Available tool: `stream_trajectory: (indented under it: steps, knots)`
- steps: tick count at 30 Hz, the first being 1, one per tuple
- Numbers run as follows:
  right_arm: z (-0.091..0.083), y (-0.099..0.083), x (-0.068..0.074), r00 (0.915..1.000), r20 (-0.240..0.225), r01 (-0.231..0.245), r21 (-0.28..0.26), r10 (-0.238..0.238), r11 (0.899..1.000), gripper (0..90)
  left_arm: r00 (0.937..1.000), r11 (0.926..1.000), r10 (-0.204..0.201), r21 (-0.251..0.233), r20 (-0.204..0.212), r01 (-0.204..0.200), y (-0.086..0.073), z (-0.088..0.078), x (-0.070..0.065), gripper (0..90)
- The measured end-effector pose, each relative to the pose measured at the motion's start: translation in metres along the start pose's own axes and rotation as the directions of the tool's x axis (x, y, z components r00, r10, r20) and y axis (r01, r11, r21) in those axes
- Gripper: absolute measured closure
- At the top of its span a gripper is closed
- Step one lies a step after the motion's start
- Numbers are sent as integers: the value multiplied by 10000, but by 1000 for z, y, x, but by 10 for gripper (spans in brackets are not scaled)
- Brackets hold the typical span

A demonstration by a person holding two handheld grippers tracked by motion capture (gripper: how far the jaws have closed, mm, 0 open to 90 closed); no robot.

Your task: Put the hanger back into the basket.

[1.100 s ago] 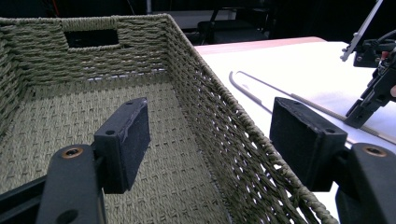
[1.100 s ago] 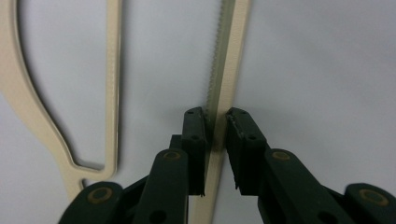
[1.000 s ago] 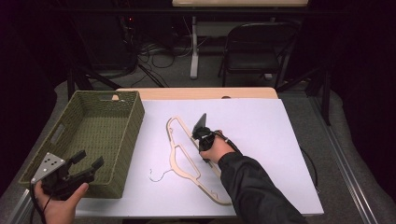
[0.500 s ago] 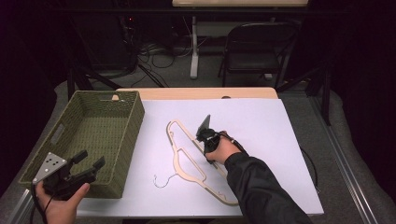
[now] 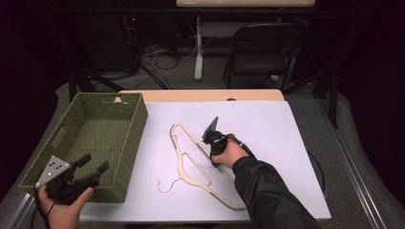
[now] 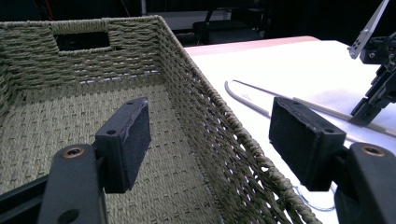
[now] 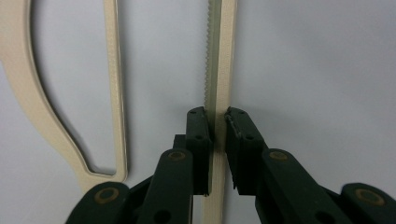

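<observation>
The white table [image 5: 286, 143] carries everything, and its bare spread leaves room to slide or lift a long flat thing toward the green woven basket [image 5: 90, 138], which sits at the table's left edge with its open top ready to receive; in the left gripper view its near rim runs between and just under the two jaws, so that gripper is parked at the basket's corner rather than working. The left gripper [image 5: 90, 171] hangs there with its jaws spread wide and nothing between the pads, a waiting pose that, as I judge it, keeps it clear of the route into the basket. The cream hanger [image 5: 200, 167] lies flat on the table, well apart from the basket, its wire hook [image 5: 167, 186] pointing toward the near edge. The right gripper [image 7: 217, 140] comes down on it from above, and its jaws are clenched on the hanger's straight bottom bar [image 7: 219, 70], one pad on each side, with the toothed edge of the bar against the left pad. Gripping the thin bar rather than the broad curved shoulder makes sense, since the bar is narrow enough to fit between the pads and stiff enough to carry the whole hanger when lifted.
</observation>
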State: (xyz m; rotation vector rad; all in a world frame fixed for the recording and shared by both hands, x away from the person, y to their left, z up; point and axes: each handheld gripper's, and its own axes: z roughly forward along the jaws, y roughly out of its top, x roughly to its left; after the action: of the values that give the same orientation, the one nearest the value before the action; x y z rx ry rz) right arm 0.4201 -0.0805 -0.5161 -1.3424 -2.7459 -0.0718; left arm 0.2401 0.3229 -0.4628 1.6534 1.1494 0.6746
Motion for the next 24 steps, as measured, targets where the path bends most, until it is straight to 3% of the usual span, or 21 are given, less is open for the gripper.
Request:
stream_trajectory:
  steps: [1, 2, 3, 5, 6, 10, 11, 12, 15, 20, 22, 24]
  knots:
    - [-2, 0, 0, 9999, 82, 120, 169, -122, 9998, 798, 10000, 10000, 22, 19, -1, -22, 0, 0, 0, 299]
    - [7, -4, 0, 9998, -173, -49, -1154, 29, 9933, 798, 10000, 10000, 12, 21, -6, -12, 0, 1, 0, 299]
    - [7, -4, 3, 9995, -225, -242, -1045, 219, 9942, 798, 10000, 10000, -3, 17, -2, 3, 0, 1, 0, 298]
    - [5, -3, 2, 9998, -174, -24, -757, 11, 9971, 798, 10000, 10000, 6, 22, -3, -6, 0, 1, 0, 299]
    - [7, -5, 2, 9999, -148, -43, -1079, 27, 9941, 798, 10000, 10000, 6, 20, -6, -6, 0, 1, -1, 299]
    - [7, -5, 3, 9999, 166, 2, -842, 12, 9965, 797, 10000, 10000, 13, 17, 7, -13, 0, 1, -1, 299]
    - [11, -6, 5, 9998, 145, -87, -1229, 105, 9924, 797, 10000, 10000, 19, 25, 5, -19, 0, 1, -1, 299]
    - [7, -4, 4, 9994, 317, 173, -634, -153, 9978, 797, 10000, 10000, 14, 35, 4, -14, -1, 1, 0, 299]
    - [10, -4, 5, 9992, 387, 149, -879, -115, 9960, 796, 10000, 10000, 6, 29, -2, -6, -1, 1, 0, 299]
    - [13, -2, 10, 9973, 728, 152, -779, -95, 9968, 794, 10000, 10000, -9, 39, -13, 9, -1, 1, 0, 299]
    - [10, 0, 12, 9949, 980, 259, -338, -224, 9991, 793, 10000, 10000, -6, 37, -15, 6, -1, 1, 0, 299]
    - [11, 1, 13, 9948, 1003, 192, -297, -161, 9994, 792, 10000, 10000, 1, 16, -13, -1, -1, 1, 0, 299]
